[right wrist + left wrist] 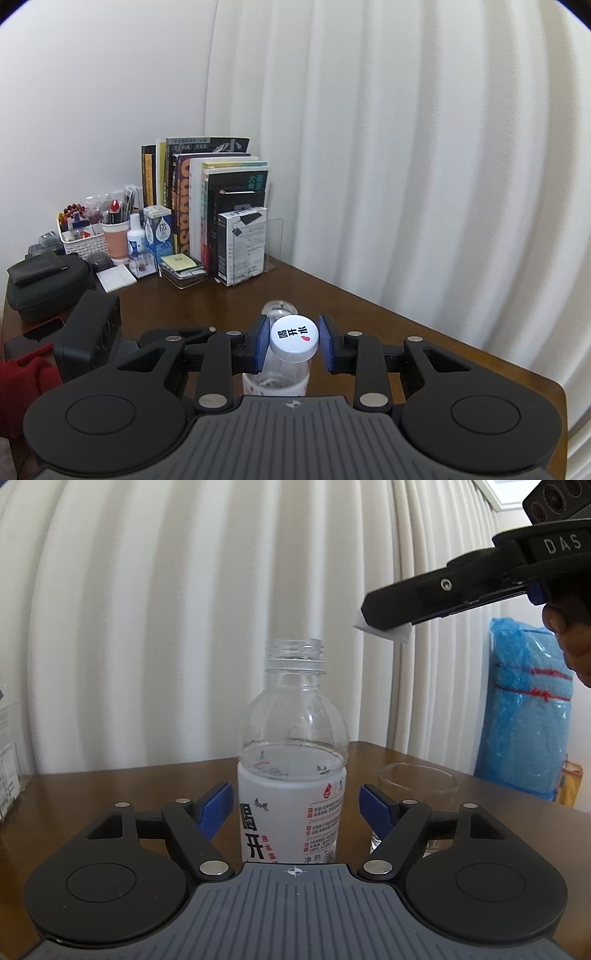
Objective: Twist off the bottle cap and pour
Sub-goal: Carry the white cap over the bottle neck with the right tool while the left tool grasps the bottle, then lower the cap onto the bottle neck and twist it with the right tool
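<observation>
A clear water bottle (pixel 291 775) with a white label stands upright on the brown table (pixel 110 786), its mouth uncapped and water up to the label's top. My left gripper (pixel 295 808) is open around the bottle's body, with a small gap between each blue pad and the bottle. My right gripper (pixel 384 624) hovers up and to the right of the bottle's mouth, shut on the white cap (pixel 294 338). In the right wrist view the bottle (pixel 275 380) shows below the cap. An empty clear glass (pixel 417 786) stands just right of the bottle.
Books (pixel 218 199), a white organiser basket (pixel 85 243) and a black case (pixel 44 284) crowd the table's far left corner. White curtains (pixel 406 184) hang behind. A blue plastic-wrapped bundle (pixel 528 709) stands off the table's right side. A hand (pixel 569 642) holds the right gripper.
</observation>
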